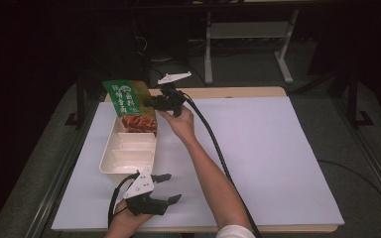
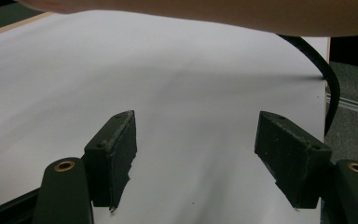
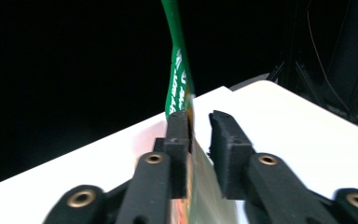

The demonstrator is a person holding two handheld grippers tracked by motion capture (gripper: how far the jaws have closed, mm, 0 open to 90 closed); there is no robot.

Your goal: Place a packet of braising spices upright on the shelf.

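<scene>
At the far left of the white table (image 1: 278,148), a green snack packet (image 1: 131,105) stands in the far compartment of a cream divided tray (image 1: 110,157), and the right gripper (image 1: 155,103) has the packet between its jaws, one jaw against the film and a small gap at the other, so I cannot tell whether it grips or is letting go. The left gripper (image 1: 167,187) rests near the front edge, jaws wide and empty. The packet looks light, thin and floppy with slick film, best pinched on the flat upper seal and not over the likely fragile contents.
</scene>
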